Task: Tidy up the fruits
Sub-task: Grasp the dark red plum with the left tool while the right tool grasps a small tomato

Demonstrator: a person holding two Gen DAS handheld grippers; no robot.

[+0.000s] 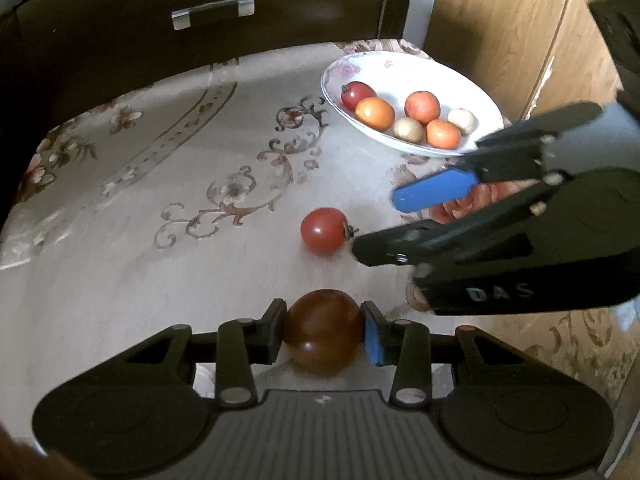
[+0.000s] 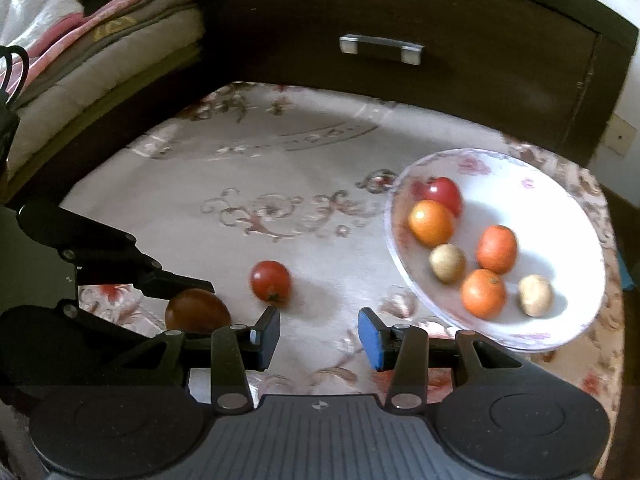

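Note:
My left gripper [image 1: 323, 330] is shut on a dark brown-red tomato [image 1: 323, 330], held low over the flowered tablecloth; the tomato also shows in the right wrist view [image 2: 198, 310]. A red tomato [image 1: 323, 230] lies loose on the cloth just ahead, also in the right wrist view [image 2: 271, 281]. My right gripper [image 2: 318, 334] is open and empty, just right of and near the red tomato; it shows in the left wrist view [image 1: 374, 224]. A white flowered bowl [image 1: 416, 68] at the far right holds several fruits: red, orange and small tan ones [image 2: 448, 262].
A dark cabinet with a metal drawer handle [image 2: 382, 49] stands behind the table. A wooden panel [image 1: 500, 20] rises on the right. Folded blankets [image 2: 80, 32] lie on the far left. The round table's edge [image 2: 612, 280] curves close past the bowl.

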